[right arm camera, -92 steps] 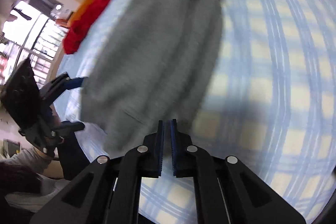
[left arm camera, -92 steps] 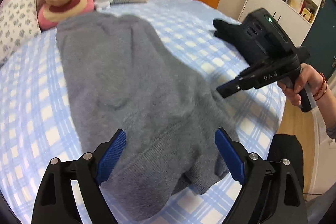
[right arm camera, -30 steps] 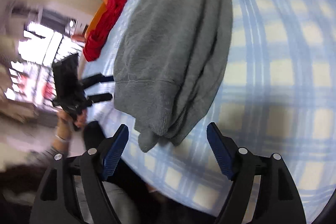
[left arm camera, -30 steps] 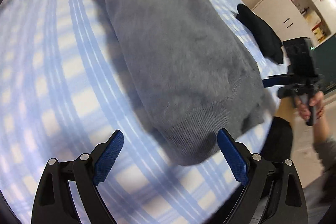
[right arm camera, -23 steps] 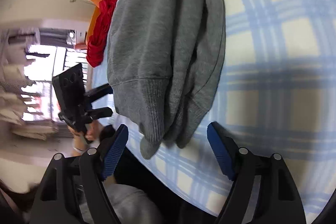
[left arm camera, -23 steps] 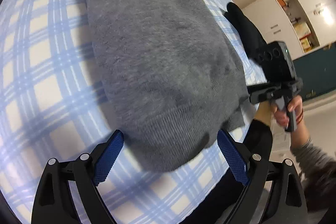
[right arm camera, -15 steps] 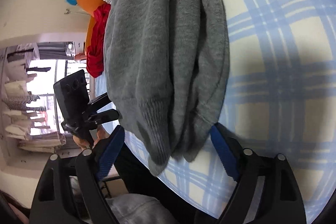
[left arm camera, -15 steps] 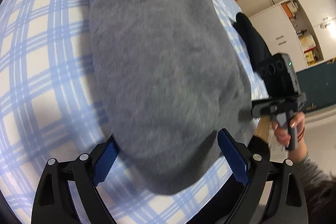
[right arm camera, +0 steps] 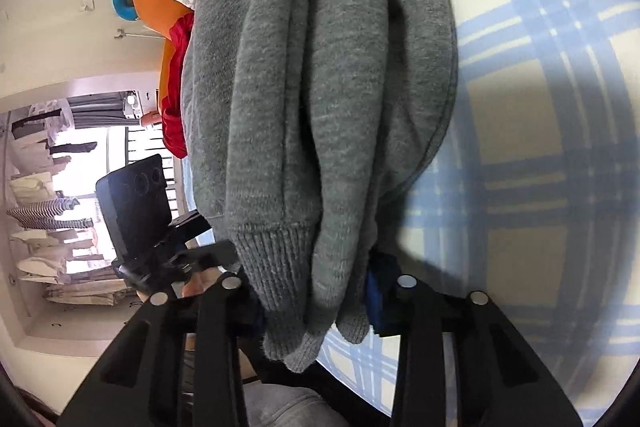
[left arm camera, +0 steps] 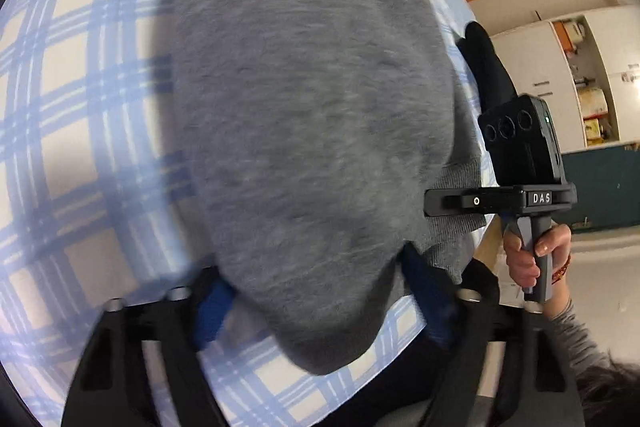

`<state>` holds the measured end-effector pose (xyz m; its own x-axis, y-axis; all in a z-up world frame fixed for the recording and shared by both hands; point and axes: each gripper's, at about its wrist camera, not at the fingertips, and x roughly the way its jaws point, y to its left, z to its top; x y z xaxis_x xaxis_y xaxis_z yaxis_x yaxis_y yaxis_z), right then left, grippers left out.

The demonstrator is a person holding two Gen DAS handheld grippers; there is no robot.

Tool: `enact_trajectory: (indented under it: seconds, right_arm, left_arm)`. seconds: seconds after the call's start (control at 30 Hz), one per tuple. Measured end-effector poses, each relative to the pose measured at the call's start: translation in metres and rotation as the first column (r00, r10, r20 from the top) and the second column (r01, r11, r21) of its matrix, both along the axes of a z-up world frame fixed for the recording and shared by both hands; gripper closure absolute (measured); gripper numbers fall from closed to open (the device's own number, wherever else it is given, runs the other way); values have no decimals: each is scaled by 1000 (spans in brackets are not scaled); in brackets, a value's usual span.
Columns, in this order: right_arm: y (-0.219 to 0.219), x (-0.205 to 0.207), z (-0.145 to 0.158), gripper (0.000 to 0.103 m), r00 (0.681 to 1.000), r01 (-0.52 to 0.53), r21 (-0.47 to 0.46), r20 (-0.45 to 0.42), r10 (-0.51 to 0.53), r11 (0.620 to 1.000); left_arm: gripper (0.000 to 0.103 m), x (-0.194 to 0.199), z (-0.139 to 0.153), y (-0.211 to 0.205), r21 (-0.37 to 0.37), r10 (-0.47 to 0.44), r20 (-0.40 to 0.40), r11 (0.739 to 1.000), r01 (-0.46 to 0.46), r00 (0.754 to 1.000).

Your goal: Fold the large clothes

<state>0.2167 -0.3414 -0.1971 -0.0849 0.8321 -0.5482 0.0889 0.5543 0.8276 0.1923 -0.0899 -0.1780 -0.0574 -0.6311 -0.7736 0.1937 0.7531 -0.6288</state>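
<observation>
A gray sweater (right arm camera: 320, 87), folded lengthwise on the plaid bed (left arm camera: 80, 107), sits between both wide-apart hand-held grippers (left arm camera: 316, 303) (right arm camera: 316, 291) at six o'clock; uneven pinches could spill its stacked layers.

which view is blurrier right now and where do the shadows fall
Left wrist view: motion blur smears the grey sweater and the left tool; a soft shadow lies on the plaid sheet beside the sweater. Right wrist view: sharper, the ribbed cuff is crisp, a dark shadow crosses the sheet at right, and the window is blown out.
</observation>
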Motion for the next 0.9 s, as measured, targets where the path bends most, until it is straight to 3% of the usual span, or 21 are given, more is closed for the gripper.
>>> enact_trajectory:
  seconds: [0.03, 0.1, 0.17, 0.33, 0.6, 0.73, 0.9]
  right_arm:
    - [0, 1, 0, 73, 1000, 1, 3, 1, -1, 1000]
    - [-1, 1, 1, 74, 1000, 8, 19, -3, -8, 1000]
    - [-2, 1, 4, 76, 1000, 12, 38, -6, -12, 999]
    - [-16, 5, 18, 76, 1000, 25, 105, 2, -25, 994]
    - [-21, 33, 59, 76, 995, 82, 246, 27, -91, 966]
    - [-19, 49, 75, 77, 993, 90, 280, 49, -108, 956]
    - [-18, 85, 77, 77, 987, 150, 315, 14, -163, 937]
  left_arm:
    - [58, 2, -3, 3, -29, 8, -34, 1000, -9, 999]
    - [63, 6, -10, 6, -95, 26, -113, 995, -37, 993]
    - [67, 6, -9, 5, -93, 16, -102, 995, -26, 995]
    - [68, 10, 6, 2, -158, 27, -121, 986, -46, 992]
    - [67, 29, 45, 21, -302, 69, -162, 946, -116, 984]
    - [67, 42, 71, 30, -312, 103, -111, 941, -133, 989]
    - [65, 75, 85, 33, -324, 153, -110, 929, -181, 982]
